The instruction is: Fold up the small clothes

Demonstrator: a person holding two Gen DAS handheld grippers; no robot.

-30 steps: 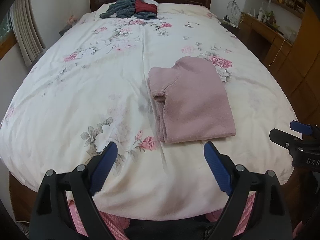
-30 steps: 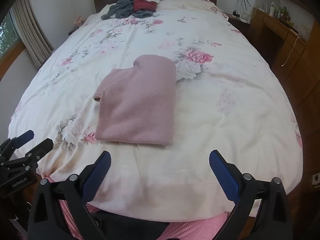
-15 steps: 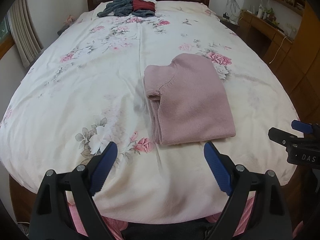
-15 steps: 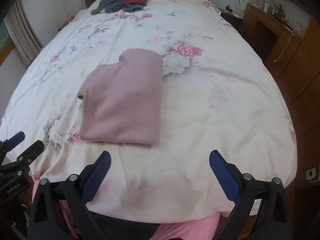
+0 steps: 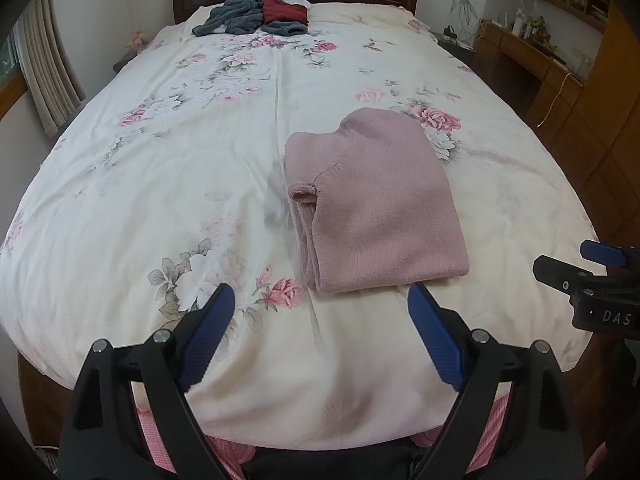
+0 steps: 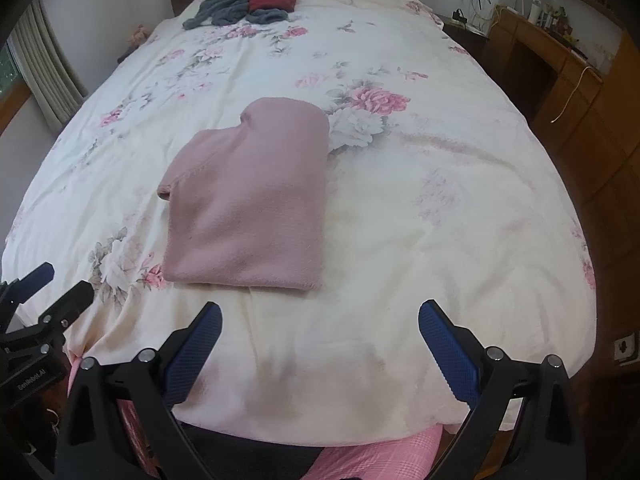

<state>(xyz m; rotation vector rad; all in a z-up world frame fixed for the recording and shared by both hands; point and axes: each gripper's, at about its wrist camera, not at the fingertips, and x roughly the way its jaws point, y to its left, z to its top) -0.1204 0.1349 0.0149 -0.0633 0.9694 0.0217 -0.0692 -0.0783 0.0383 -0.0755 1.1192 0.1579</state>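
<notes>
Pink sweater (image 5: 376,208) lies folded flat on bed (image 5: 160,184), near the foot edge, within reach. Left tool (image 5: 320,320) and right tool (image 6: 320,332) hover over that edge, both wide open, empty. Unfolded clothes (image 5: 256,16) wait at far headboard, probably next.

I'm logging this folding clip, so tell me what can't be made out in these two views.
- Pink sweater: inner folded layers and sleeves, hidden under its top layer in both views.
- Grey and red clothes pile by the headboard: too tangled and small to count garments.
- Desk shelf items: too small, at the fisheye edge.
</notes>
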